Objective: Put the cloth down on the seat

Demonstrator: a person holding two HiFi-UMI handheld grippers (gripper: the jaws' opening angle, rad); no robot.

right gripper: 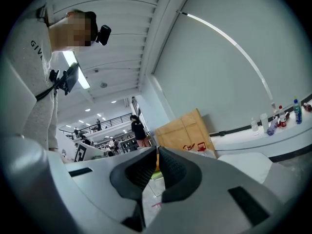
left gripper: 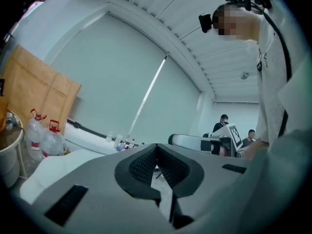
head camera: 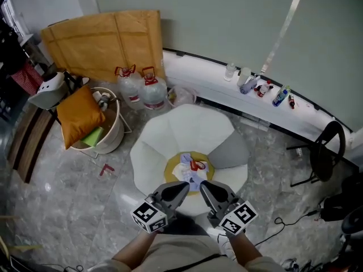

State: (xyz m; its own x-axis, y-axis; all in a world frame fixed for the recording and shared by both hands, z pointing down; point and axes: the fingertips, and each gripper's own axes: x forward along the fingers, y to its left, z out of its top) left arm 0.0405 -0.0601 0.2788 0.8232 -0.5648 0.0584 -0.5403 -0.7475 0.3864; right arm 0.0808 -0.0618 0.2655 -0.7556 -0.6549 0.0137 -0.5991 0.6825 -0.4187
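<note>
A white armchair (head camera: 187,126) fills the middle of the head view, on a marbled floor with a tall cardboard sheet (head camera: 105,41) leaning on the wall behind it. To its left stands a white tub (head camera: 113,135) holding an orange cushion (head camera: 79,115), with two water jugs (head camera: 142,89) beside it. A round yellow pad (head camera: 172,168) sits on the seat, and the pale cloth (head camera: 190,168) lies crumpled on it, held by neither tool. The left gripper (head camera: 182,186) and right gripper (head camera: 204,186) both have their jaws pressed together, with nothing between them.
</note>
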